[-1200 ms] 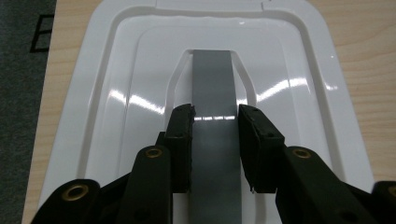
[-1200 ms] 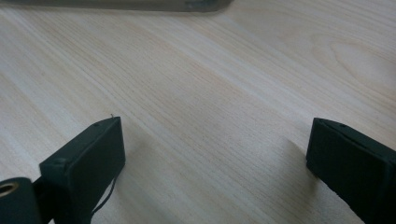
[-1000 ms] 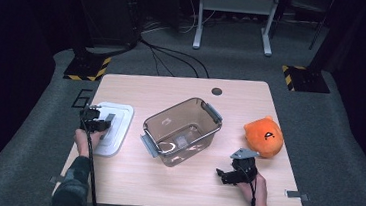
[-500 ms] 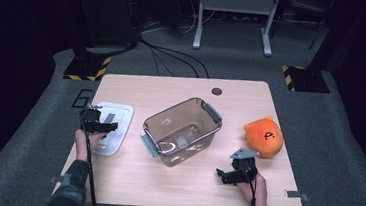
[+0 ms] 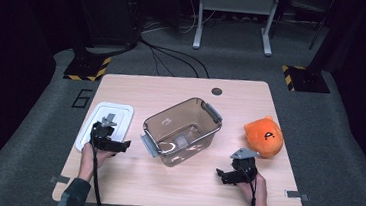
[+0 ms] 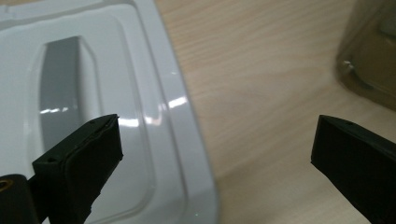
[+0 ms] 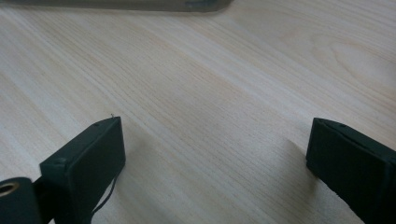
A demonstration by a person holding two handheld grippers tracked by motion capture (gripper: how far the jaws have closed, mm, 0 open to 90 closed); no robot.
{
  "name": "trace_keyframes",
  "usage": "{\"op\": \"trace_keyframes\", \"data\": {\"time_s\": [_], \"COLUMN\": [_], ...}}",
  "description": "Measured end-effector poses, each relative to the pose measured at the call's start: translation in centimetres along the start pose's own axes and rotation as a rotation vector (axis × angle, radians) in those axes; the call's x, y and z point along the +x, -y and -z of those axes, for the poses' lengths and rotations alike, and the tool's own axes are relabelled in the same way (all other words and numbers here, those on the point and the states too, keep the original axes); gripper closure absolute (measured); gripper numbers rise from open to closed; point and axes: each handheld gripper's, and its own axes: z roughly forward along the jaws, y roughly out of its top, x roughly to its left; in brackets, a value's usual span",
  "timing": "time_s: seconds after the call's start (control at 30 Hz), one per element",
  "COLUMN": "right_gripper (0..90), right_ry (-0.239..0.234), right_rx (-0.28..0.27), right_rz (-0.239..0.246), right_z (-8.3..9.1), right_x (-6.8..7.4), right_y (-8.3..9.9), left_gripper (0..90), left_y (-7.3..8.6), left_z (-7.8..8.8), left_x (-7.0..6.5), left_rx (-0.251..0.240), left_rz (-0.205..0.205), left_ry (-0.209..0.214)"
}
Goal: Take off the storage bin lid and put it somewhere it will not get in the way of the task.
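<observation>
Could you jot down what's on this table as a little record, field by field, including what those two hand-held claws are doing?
Table: light wooden table
Middle: clear plastic bin, lid off, nothing large inside
Left side: white lid with grey handle, lying flat
Right side: orange plush toy, beside the bin, apart from it
Left claw: jaws have just been opening, now wide, nothing between them, at the lid's near edge
Right claw: open, holds nothing, low over bare wood, in front of the plush toy
</observation>
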Motion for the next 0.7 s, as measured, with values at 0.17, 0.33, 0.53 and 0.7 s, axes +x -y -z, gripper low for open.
{"op": "trace_keyframes", "data": {"time_s": [0.17,0.33,0.53,0.7], "right_gripper": [3.7,3.7,2.0,1.0], "right_ry": [0.0,0.0,0.005,0.012], "right_rx": [0.0,0.0,0.002,0.004], "right_rz": [0.0,0.0,0.001,-0.001], "right_z": [0.0,0.0,0.0,-0.1], "right_x": [0.0,0.0,0.0,0.0], "right_y": [0.0,0.0,0.0,0.0], "left_gripper": [1.0,0.0,0.0,0.0], "left_y": [1.4,2.3,3.3,4.2], "left_z": [-0.4,-0.7,-1.4,-2.1], "left_x": [-2.4,-4.6,-7.2,-8.1], "left_rx": [-0.007,-0.012,0.01,-0.029], "left_rz": [-0.047,-0.102,-0.157,-0.135], "left_ry": [0.023,0.035,0.088,0.111]}}
